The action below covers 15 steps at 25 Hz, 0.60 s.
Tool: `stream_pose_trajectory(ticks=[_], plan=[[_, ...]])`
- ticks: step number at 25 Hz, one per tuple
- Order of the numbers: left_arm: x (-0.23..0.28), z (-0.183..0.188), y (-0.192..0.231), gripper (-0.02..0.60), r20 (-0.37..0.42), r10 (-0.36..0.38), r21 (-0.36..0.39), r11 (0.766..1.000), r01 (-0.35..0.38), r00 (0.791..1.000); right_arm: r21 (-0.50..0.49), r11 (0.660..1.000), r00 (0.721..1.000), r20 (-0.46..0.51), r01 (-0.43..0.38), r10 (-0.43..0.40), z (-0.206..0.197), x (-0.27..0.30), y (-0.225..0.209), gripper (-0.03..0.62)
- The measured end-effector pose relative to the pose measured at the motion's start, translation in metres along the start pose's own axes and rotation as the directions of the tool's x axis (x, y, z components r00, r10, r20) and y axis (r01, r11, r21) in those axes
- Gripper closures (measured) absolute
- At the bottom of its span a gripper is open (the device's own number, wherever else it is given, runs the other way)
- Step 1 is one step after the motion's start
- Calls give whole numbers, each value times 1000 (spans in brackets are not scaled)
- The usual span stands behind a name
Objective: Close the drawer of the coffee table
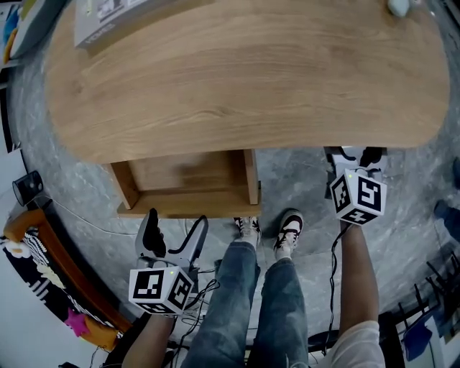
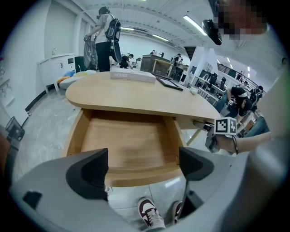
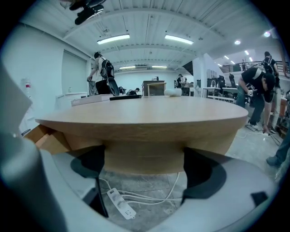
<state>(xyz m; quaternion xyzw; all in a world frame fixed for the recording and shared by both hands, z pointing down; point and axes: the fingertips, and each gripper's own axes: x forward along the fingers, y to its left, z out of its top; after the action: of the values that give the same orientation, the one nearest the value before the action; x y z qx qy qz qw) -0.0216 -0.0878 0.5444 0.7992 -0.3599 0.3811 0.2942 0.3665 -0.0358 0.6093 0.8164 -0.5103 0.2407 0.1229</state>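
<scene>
Drawer [image 1: 188, 188] pulled out, both claws wide open.
Drawer sticks out from under the counter's [image 1: 244, 79] near edge, left of middle, front board toward the person. Left claw [image 1: 175, 226]: jaws spread, gripping nothing, just short of the drawer front and lined up with it. Right claw [image 1: 357, 154]: jaws spread, gripping nothing, tips at the near edge toward the right end. Box [image 1: 108, 18] on the far left corner.
</scene>
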Motion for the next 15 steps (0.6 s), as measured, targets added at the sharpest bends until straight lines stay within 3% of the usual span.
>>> stream_pose_trajectory(ticks=[7, 9, 12, 15], plan=[[-7, -2, 10, 92, 33, 23, -38, 999, -22, 999, -7, 1000, 1000, -3, 2, -2, -1, -4, -2, 77], [-12, -4, 13, 92, 50, 38, -61, 998, -35, 998, -7, 1000, 1000, -1, 9, -10, 0, -8, -1, 149], [-21, -11, 14, 92, 76, 63, -98, 994, -56, 995, 7, 1000, 1000, 2, 14, -14, 2, -17, 0, 197], [-30, -18, 15, 92, 108, 85, -117, 991, -72, 991, 18, 999, 999, 2, 32, -32, 7, -33, 1, 333]])
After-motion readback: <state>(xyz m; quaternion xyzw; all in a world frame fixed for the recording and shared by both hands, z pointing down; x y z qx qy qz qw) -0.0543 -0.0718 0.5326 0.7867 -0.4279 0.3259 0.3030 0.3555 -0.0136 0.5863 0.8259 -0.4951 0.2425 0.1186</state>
